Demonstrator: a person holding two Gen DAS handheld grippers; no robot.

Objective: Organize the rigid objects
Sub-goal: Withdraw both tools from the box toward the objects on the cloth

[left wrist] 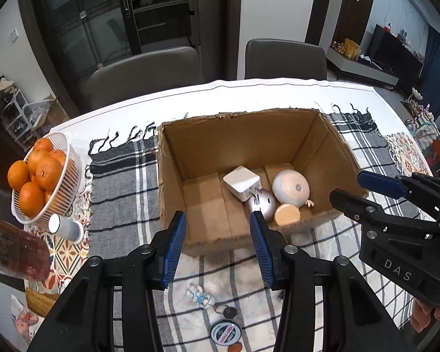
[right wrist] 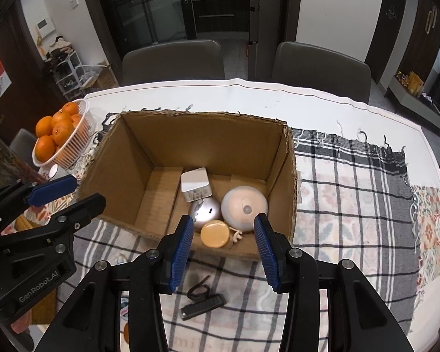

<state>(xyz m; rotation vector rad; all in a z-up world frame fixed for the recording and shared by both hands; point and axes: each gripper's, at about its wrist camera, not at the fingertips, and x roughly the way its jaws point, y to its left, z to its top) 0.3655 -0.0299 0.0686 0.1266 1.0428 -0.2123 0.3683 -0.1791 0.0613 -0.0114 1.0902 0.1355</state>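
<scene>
An open cardboard box (left wrist: 173, 182) (right wrist: 287, 176) stands on the checked cloth. Inside lie a white charger cube (left wrist: 241, 182) (right wrist: 195, 183), a silver dome (left wrist: 262, 204) (right wrist: 205, 209), a round white-and-peach device (left wrist: 291, 187) (right wrist: 245, 206) and an orange disc (left wrist: 287, 215) (right wrist: 215, 233). My left gripper (left wrist: 218, 249) is open and empty above the box's near wall. My right gripper (right wrist: 223, 252) is open and empty, also at the near wall. In front of the box lie a small figurine keychain (left wrist: 201, 297), a round tin (left wrist: 226, 333) and a black bar-shaped gadget (right wrist: 204, 306).
A white basket of oranges (left wrist: 41, 179) (right wrist: 63, 133) stands at the left with a white cylinder (left wrist: 66, 227) beside it. Two grey chairs (left wrist: 143, 73) stand behind the table. The right gripper shows in the left wrist view (left wrist: 363, 187), the left gripper in the right wrist view (right wrist: 67, 193).
</scene>
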